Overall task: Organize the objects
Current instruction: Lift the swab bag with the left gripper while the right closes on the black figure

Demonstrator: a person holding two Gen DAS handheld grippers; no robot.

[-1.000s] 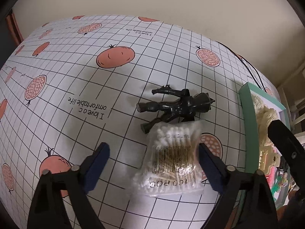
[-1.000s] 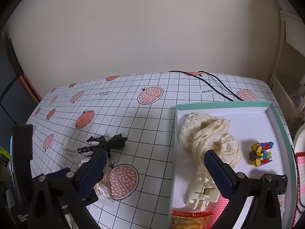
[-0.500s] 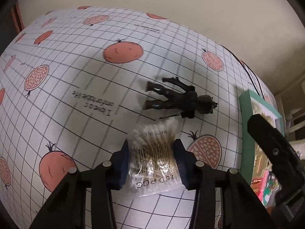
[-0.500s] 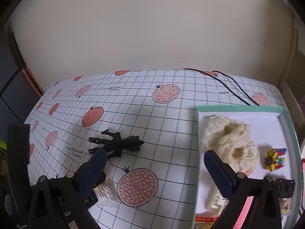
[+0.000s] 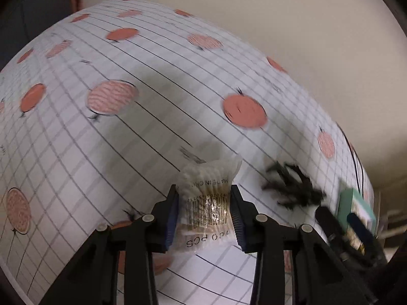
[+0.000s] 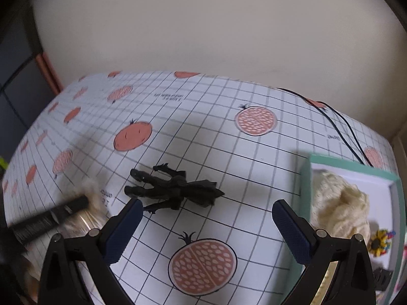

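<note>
The left hand-held gripper [image 5: 204,218] now clamps the cotton-swab pack [image 5: 207,198], which it only straddled a second ago; the pack appears raised off the surface [image 5: 127,152], so the pick looks done and the carry to the tray [image 6: 396,203] is likely next. The clear, soft bag bulges above the pads, barcode showing. The right hand-held gripper [image 6: 203,231] hangs wide and empty above the black figure [image 6: 175,190], lying flat just beyond. Farther right, the teal tray holds cream fabric [image 6: 338,203].
</note>
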